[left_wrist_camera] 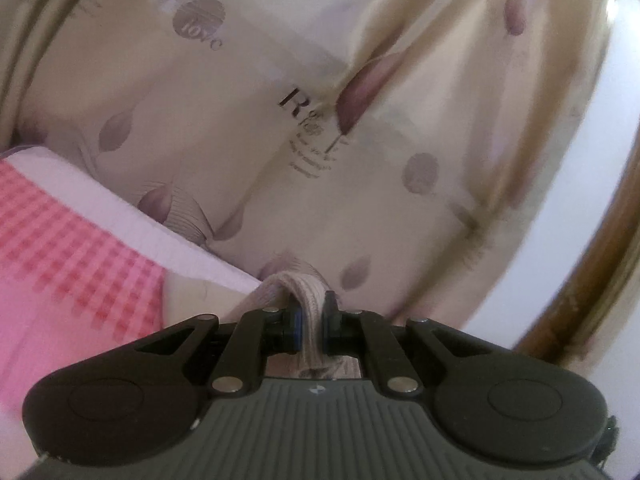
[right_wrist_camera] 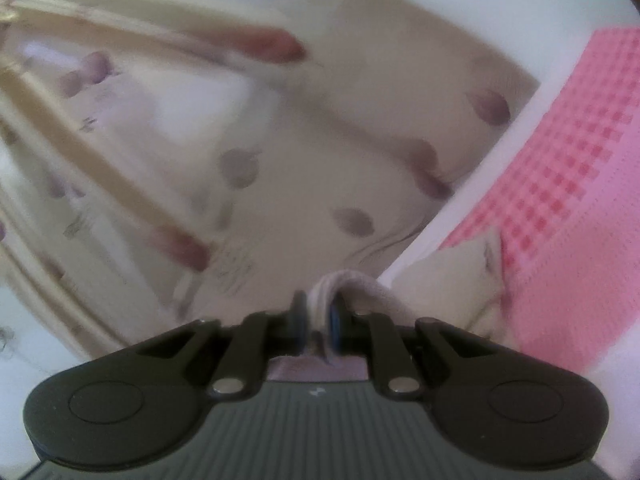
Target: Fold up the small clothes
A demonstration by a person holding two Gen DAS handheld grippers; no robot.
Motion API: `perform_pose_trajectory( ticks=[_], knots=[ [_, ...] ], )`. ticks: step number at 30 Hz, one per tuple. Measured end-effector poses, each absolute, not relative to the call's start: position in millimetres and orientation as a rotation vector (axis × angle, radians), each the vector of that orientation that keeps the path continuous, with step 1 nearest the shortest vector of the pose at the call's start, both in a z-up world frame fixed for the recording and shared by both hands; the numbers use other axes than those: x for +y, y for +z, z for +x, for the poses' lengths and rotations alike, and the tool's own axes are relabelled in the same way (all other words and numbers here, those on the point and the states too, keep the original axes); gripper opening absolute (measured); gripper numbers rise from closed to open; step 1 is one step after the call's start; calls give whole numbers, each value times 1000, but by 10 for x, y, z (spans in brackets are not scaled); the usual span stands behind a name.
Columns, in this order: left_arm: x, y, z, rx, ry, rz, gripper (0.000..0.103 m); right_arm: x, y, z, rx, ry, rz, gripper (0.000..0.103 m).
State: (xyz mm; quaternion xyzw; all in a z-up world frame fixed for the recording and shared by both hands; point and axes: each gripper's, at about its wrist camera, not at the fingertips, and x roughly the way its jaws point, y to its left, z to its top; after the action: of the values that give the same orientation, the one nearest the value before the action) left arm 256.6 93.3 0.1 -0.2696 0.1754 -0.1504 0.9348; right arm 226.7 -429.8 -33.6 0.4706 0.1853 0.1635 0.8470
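A cream garment printed with purple petals and lettering hangs stretched in front of both cameras. My left gripper is shut on a fold of its ribbed edge, which loops up between the pads. In the right wrist view the same garment is blurred. There my right gripper is shut on another fold of the ribbed edge. The cloth runs away from both grippers in long creases.
A pink checked cloth with a white border lies at the left of the left view, and the pink checked cloth is at the right of the right view. A white surface and a brown wooden edge show beyond the garment.
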Motion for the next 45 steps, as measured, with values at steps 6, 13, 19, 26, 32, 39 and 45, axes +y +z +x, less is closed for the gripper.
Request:
perform_pose_trajectory(
  ticks=[6,13,19,26,32,39,45],
  knots=[
    [828,-487,3491,462,-177,-520,10,-4324,-821,3091,489,231,992,11],
    [892,-792,3748,460,-150,-456,51,-4498,-1273,3360,415,169,1112,17],
    [937,-555,3529,273,-62,-409,102,-4281,-1041,3164,408,265,937,17],
    [823,-493,3257,323,-124,-269,102,-3488,-736,2988,569,445,447,17],
    [711,-708,3186,446,-173,-198,101,-2897,-792,3309,736,466,50,17],
    [421,-784,3337,511,-209,-114,100,-3167,-618,4037,580,220,305,17],
    [200,-859,3577,559,-176,-24,102,-3093,-717,3424,514,353,337,17]
  ],
)
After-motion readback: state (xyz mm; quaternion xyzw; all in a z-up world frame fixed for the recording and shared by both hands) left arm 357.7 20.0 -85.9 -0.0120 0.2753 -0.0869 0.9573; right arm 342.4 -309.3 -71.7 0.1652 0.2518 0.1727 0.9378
